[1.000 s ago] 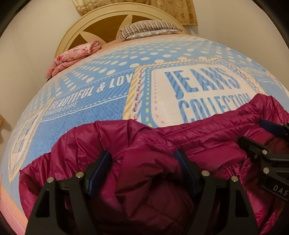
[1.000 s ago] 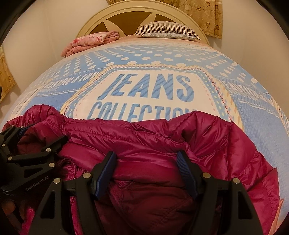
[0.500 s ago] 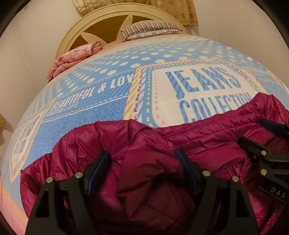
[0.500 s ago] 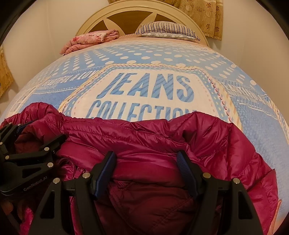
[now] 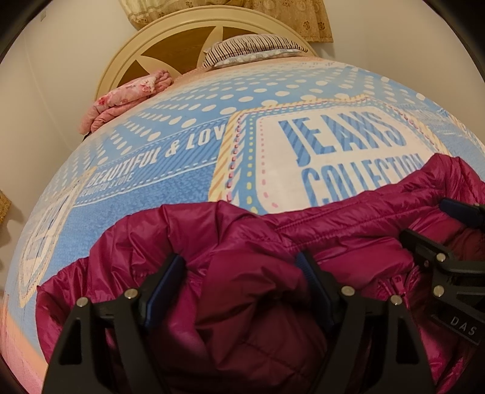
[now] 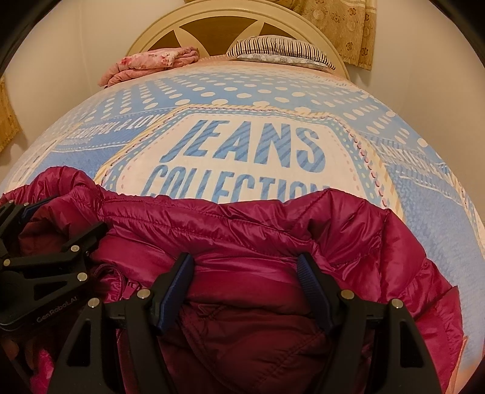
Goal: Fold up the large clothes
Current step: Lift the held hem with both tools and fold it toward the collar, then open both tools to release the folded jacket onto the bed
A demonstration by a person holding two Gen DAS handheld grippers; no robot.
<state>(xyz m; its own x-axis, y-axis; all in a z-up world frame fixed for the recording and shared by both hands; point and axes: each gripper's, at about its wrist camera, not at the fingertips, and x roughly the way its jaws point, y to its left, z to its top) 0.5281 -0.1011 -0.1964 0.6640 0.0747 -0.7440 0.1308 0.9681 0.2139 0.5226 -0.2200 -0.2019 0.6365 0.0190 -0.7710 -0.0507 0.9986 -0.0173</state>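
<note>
A magenta puffer jacket [image 5: 348, 230] lies bunched on the near part of the bed; it also shows in the right wrist view [image 6: 363, 230]. My left gripper [image 5: 242, 272] is open, its jaws wide apart over a raised fold of the jacket on its left side. My right gripper [image 6: 247, 272] is open too, its jaws astride the jacket's right part. Each gripper shows in the other's view: the right one at the right edge [image 5: 448, 239], the left one at the left edge [image 6: 51, 233].
The bed [image 6: 424, 212] has a blue and white cover printed "JEANS COLLECTION". At the headboard [image 5: 169, 39] lie a folded pink blanket [image 5: 127, 97] and a striped pillow [image 5: 251, 50]. Beige curtains [image 6: 345, 27] hang behind. White walls stand on both sides.
Both grippers have drifted very slightly; the jacket and the jaws look the same as before.
</note>
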